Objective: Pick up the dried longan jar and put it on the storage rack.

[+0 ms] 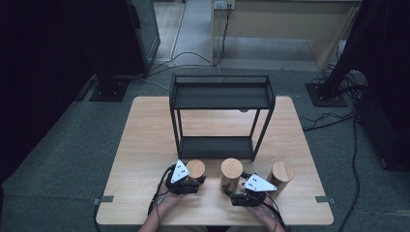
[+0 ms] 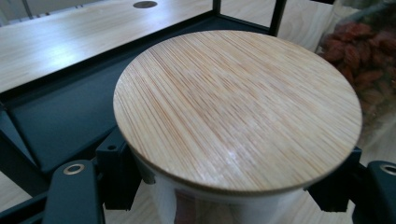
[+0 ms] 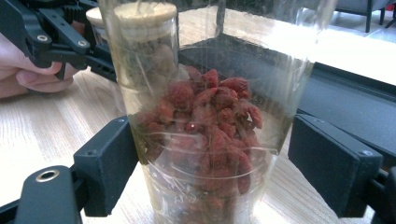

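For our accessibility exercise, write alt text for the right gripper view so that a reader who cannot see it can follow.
A clear glass jar partly filled with red dried berries stands between the right gripper's two black fingers, with a gap visible on the right side. Behind it, the left gripper, held in a hand, is at a lidded jar on the wooden table.

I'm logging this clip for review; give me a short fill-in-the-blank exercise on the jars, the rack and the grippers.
1. ____ jars with round wooden lids stand in a row in front of the black rack.
2. The left gripper is shut on the jar at the ____ end of that row.
3. The jar between the right gripper's jaws, the middle jar, holds dried ____ berries.
4. The rack's two shelves hold ____ jars.

Missing words: three; left; red; no
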`<state>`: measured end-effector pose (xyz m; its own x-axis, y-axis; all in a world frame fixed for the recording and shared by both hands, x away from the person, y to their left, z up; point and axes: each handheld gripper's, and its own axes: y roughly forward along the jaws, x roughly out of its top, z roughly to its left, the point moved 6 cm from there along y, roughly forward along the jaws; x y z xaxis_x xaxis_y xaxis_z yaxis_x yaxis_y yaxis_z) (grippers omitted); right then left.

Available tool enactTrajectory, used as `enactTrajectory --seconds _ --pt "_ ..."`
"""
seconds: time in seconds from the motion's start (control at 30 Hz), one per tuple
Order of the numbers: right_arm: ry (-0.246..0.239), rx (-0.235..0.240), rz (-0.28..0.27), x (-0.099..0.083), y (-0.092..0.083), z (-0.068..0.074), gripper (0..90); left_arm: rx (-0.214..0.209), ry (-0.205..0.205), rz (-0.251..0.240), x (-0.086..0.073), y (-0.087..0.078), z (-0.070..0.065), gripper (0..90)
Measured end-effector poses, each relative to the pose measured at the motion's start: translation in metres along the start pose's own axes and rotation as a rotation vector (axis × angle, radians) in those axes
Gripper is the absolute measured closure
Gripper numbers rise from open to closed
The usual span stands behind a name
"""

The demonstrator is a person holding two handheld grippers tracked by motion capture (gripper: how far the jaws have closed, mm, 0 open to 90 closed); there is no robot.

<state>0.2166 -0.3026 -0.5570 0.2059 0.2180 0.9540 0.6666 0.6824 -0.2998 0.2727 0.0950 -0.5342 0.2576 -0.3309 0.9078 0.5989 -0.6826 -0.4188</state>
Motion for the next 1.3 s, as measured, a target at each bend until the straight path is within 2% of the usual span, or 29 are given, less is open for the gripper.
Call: enactTrajectory --seconds 0.1,0.43,0.8,0.87,1.3 --pt "-0.002 -0.006 -0.001 0.000 0.000 0.001 16.6 0.020 -0.003 0.004 0.004 0.002 0.000 25.6" --pt "-0.001 -0.002 0.001 0.000 0.000 0.000 16.6 0.037 -0.012 0.010 0.011 0.009 0.003 25.6" --pt "-0.002 -0.004 0.003 0.000 0.000 0.001 16.7 0.077 -0.003 0.013 0.020 0.020 0.004 25.6" --pt "-0.002 -0.004 0.003 0.000 0.000 0.001 16.7 0.085 -0.017 0.010 0.023 0.022 0.007 25.6" --pt "-0.003 -0.006 0.006 0.001 0.000 0.001 16.7 0.113 -0.034 0.000 0.037 0.032 0.013 25.6"
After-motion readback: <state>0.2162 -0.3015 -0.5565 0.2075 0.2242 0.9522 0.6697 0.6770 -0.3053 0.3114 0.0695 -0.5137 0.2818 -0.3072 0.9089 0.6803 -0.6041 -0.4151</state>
